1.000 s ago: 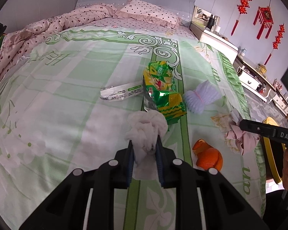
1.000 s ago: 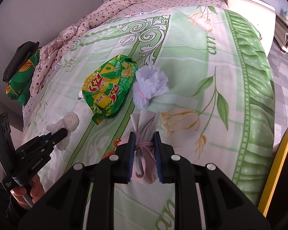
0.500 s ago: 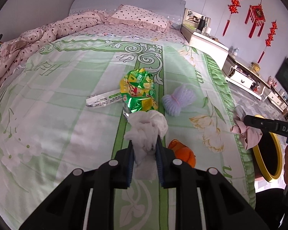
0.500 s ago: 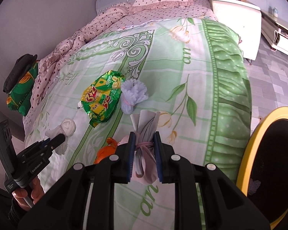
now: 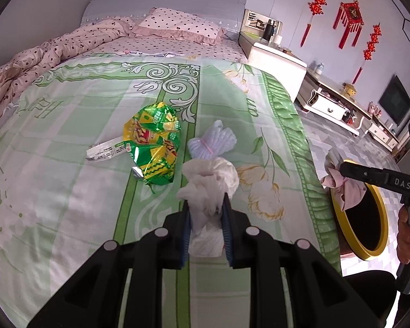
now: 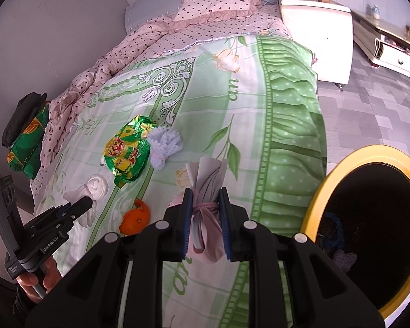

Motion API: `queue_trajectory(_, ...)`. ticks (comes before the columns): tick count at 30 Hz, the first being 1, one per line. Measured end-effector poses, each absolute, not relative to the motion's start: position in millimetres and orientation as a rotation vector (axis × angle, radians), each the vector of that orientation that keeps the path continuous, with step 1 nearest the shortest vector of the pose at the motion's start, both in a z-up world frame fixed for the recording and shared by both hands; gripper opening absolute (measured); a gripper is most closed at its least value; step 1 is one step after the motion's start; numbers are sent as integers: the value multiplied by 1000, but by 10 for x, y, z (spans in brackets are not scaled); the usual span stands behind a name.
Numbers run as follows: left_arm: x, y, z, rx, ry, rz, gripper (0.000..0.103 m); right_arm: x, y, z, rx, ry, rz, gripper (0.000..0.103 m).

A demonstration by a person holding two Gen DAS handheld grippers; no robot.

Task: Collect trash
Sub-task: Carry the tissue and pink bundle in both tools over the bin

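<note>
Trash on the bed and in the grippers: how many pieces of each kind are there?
White tissue wad, in the left gripper: 1
Pink tied bag, in the right gripper: 1
Green snack bag: 1
White wrapper strip: 1
White foam net: 1
Orange peel: 1
Total: 6

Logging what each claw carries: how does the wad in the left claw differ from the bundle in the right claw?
The white tissue wad is loose and crumpled; the pink bundle is tied round with a band. The left claw holds the wad over the bed; the right claw holds the bundle nearer the yellow-rimmed bin. Both are clamped.
</note>
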State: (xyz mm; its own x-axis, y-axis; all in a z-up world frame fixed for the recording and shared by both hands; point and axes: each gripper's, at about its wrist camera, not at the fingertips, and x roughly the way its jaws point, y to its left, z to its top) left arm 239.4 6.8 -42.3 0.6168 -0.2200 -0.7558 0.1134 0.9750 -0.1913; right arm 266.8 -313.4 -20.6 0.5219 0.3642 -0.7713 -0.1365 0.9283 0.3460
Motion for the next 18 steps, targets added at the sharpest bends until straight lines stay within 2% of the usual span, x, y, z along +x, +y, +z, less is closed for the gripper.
queue_trajectory(18, 2465, -776, -301, -65, 883, -306, 19, 2536, -4011, -236, 336, 948, 204, 19)
